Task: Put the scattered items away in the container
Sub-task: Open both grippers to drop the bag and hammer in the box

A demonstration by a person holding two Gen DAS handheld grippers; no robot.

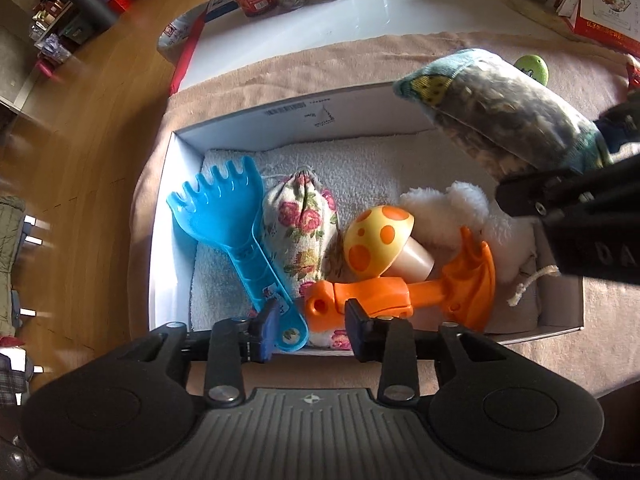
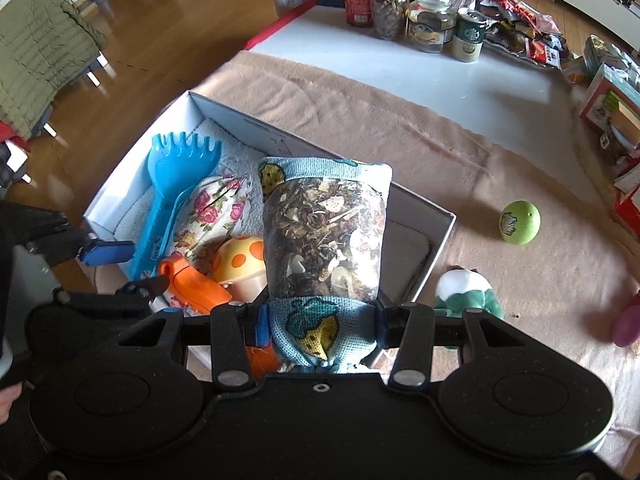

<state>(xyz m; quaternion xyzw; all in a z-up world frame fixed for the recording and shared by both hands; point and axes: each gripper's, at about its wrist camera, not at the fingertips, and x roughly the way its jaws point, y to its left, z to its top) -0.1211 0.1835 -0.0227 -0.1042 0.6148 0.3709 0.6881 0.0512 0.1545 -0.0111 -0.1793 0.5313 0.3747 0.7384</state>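
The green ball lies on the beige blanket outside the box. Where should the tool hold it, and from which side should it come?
Grip the green ball across its widest middle, coming straight down from above. It is round and smooth, so a hold above or below the middle would probably slip. It lies alone on the blanket with free space on both sides for the fingers.

Left tool [image 1: 308, 330] parted, empty; right tool [image 2: 320, 330] clamped, both angled downward.

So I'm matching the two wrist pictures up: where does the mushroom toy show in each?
Left wrist: the mushroom toy lies mid-frame in the white box, above the orange toy.
Right wrist: the mushroom toy sits left of centre, just left of the held pouch.
Shared landmark: the blue rake.
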